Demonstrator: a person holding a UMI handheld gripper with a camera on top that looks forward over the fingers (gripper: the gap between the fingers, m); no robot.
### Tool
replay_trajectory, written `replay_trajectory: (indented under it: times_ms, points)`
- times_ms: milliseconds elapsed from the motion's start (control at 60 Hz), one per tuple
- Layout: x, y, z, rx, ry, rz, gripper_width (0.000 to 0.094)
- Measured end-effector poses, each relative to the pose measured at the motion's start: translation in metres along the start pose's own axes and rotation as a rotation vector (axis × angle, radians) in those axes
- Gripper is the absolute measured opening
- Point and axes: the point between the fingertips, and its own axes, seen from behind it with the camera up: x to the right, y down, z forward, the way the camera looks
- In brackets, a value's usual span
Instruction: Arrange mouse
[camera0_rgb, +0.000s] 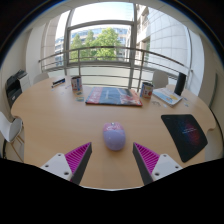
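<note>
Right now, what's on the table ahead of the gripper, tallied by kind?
Mouse, just ahead of the open gripper: 1
Black mousepad: 1
Flat mat, far side: 1
Total: 3, not counting small items at the table edges, too small to tell.

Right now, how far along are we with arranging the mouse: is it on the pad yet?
Not yet. Nothing looks done: the mouse sits on the bare table, just ahead of the fingers, well apart from the black mouse pad at their right. In hand: the gripper is open, lined up on the mouse but not touching it. Left: grasp it and, probably, set it on the pad.
</note>
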Motion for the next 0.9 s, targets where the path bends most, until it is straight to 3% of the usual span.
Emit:
replay_trajectory:
  times_ms: [150,267,550,617,733,900]
  points:
    - [0.002,-0.013,0.064,-0.028,-0.041,0.010,0.0824]
    - [0.005,-0.015,0.087,-0.018,-0.052,0.013,0.0593]
    - [0.002,-0.027,0.074,0.002,-0.073,-0.057,0.0443]
    - [-0.002,-0.052,0.046,0.056,-0.093,-0.056,0.0443]
    - [0.001,-0.134,-0.040,0.233,-0.139,-0.042,0.0444]
    - [0.090,-0.213,-0.125,0.425,-0.111,-0.020,0.0440]
